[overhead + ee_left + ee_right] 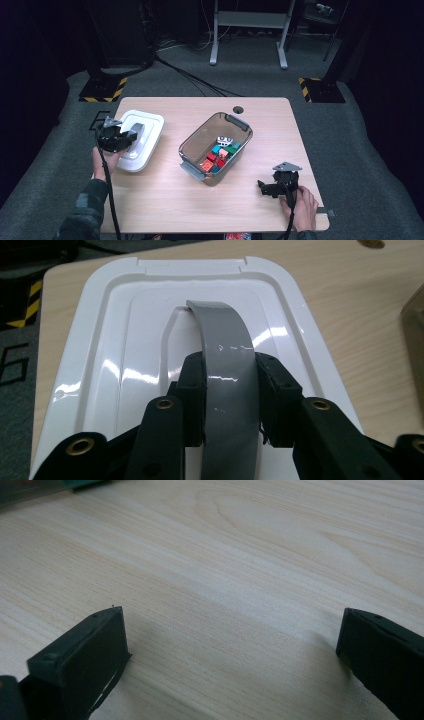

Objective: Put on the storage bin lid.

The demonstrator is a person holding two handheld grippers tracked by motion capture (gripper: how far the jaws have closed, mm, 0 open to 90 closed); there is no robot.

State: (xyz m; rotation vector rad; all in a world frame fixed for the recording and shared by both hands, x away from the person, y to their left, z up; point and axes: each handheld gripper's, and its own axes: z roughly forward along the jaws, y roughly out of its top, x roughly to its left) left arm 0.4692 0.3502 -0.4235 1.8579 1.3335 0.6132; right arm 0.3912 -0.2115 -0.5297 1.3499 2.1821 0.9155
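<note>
A white rectangular lid [145,131] with a grey handle [227,355] lies at the table's left side. My left gripper [131,137] is shut on that grey handle, its black pads pressing both sides of the strap [230,390]. A clear brownish bin [216,147] with grey end handles stands in the middle of the table, holding several coloured blocks [220,152]. My right gripper [261,186] rests low over the bare wood at the front right, jaws wide open [230,645] with nothing between them.
The wooden table [165,200] has a round cable hole [238,109] at its back edge. Grey carpet surrounds it, with a desk frame [248,30] and hazard-striped bases [105,90] behind. Cables trail from both grippers toward the front edge.
</note>
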